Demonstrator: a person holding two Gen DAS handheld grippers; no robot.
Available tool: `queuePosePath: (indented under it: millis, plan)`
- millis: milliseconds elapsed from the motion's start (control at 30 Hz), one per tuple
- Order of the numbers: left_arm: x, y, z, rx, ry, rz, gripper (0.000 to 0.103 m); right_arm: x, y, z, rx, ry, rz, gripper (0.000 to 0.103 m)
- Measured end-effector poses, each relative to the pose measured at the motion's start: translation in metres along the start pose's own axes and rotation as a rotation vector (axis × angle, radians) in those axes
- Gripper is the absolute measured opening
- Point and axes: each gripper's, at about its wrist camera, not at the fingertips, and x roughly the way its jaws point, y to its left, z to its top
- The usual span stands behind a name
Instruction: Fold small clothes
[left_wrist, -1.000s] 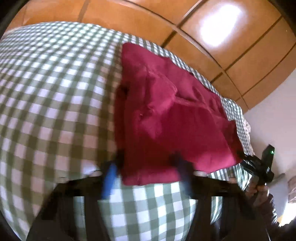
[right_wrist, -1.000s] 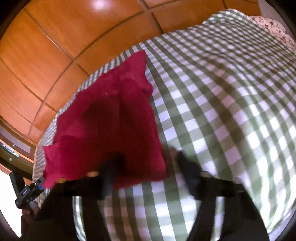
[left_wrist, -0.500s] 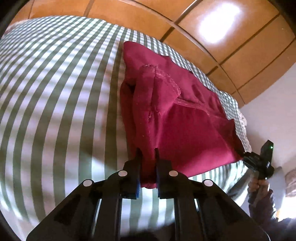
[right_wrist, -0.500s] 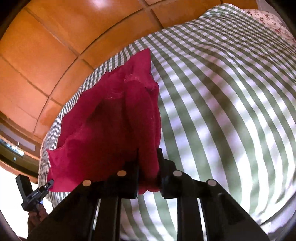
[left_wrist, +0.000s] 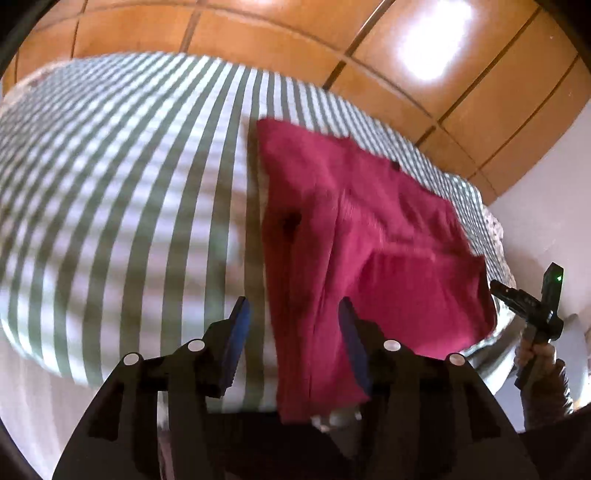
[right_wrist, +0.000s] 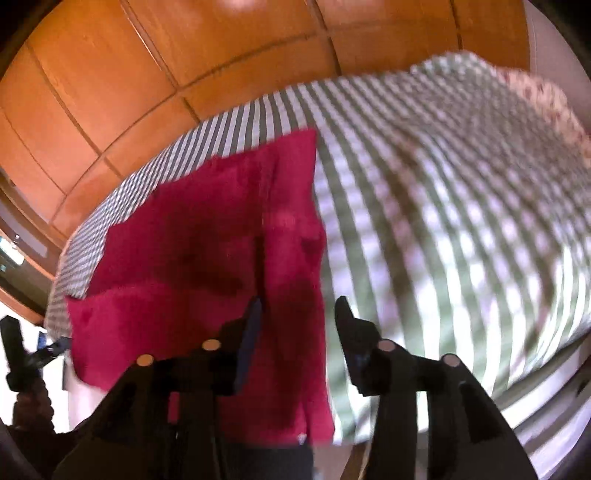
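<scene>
2 tongs hang apart over the red garment. Left tongs (left_wrist: 293, 317) gape wide, gripping nothing, straddling the garment's near left edge. Right tongs (right_wrist: 297, 317) gape wide too, empty, straddling its near right edge. Red garment (left_wrist: 369, 236) lies on the green checked bed (left_wrist: 129, 192), its near end draping over the bed's edge. Wooden panels (right_wrist: 147, 66) rise beyond the garment.

both wrist views share the red garment (left_wrist: 369, 236) closely.

garment (left_wrist: 362, 236): dark red, folded, creased
pose: lying flat, near edge hanging off
place: centre-right of left wrist frame
</scene>
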Motion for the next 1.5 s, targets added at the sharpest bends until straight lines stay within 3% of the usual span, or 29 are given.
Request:
queuePosePath:
  millis: [133, 167, 200, 233, 267, 333, 500, 633, 900, 1100, 1300, 1400, 1500]
  plan:
    - [0.018, -0.007, 0.017, 0.04, 0.006, -0.006, 0.048, 0.024, 0.007, 0.014, -0.054, 0.026, -0.018, 0.04]
    - [0.023, -0.009, 0.019, 0.048, 0.009, -0.006, 0.048, 0.03, 0.007, 0.014, -0.064, 0.04, -0.024, 0.034]
    - [0.027, -0.011, 0.021, 0.056, 0.013, -0.013, 0.045, 0.033, 0.008, 0.014, -0.074, 0.056, -0.028, 0.021]
    - [0.031, -0.015, 0.023, 0.066, 0.019, -0.027, 0.035, 0.036, 0.011, 0.014, -0.09, 0.074, -0.026, 0.015]
    - [0.033, -0.02, 0.024, 0.091, 0.021, -0.026, 0.012, 0.034, 0.012, 0.012, -0.103, 0.076, -0.03, 0.01]
    - [0.032, -0.023, 0.022, 0.116, 0.008, -0.013, 0.007, 0.024, 0.015, 0.009, -0.118, 0.071, -0.032, 0.007]
    - [0.007, -0.018, 0.019, 0.102, -0.04, -0.042, 0.007, -0.022, 0.016, 0.015, -0.089, -0.012, 0.015, 0.007]
    - [-0.003, -0.02, 0.032, 0.097, -0.094, -0.055, 0.007, -0.031, 0.022, 0.039, -0.057, -0.069, 0.05, 0.007]
    - [0.02, -0.018, 0.099, 0.046, -0.199, -0.027, 0.007, 0.013, 0.023, 0.11, 0.012, -0.126, 0.04, 0.007]
    - [0.056, -0.017, 0.154, 0.035, -0.22, 0.042, 0.007, 0.058, 0.025, 0.158, 0.049, -0.139, 0.0, 0.007]
    - [0.112, -0.004, 0.19, -0.012, -0.169, 0.146, 0.007, 0.116, 0.023, 0.184, 0.057, -0.098, -0.091, 0.007]
    - [0.148, 0.004, 0.191, -0.021, -0.094, 0.214, 0.007, 0.152, 0.014, 0.178, 0.055, -0.028, -0.158, 0.007]
    - [0.171, 0.007, 0.186, 0.001, -0.038, 0.268, 0.007, 0.165, 0.005, 0.17, 0.067, -0.009, -0.172, 0.009]
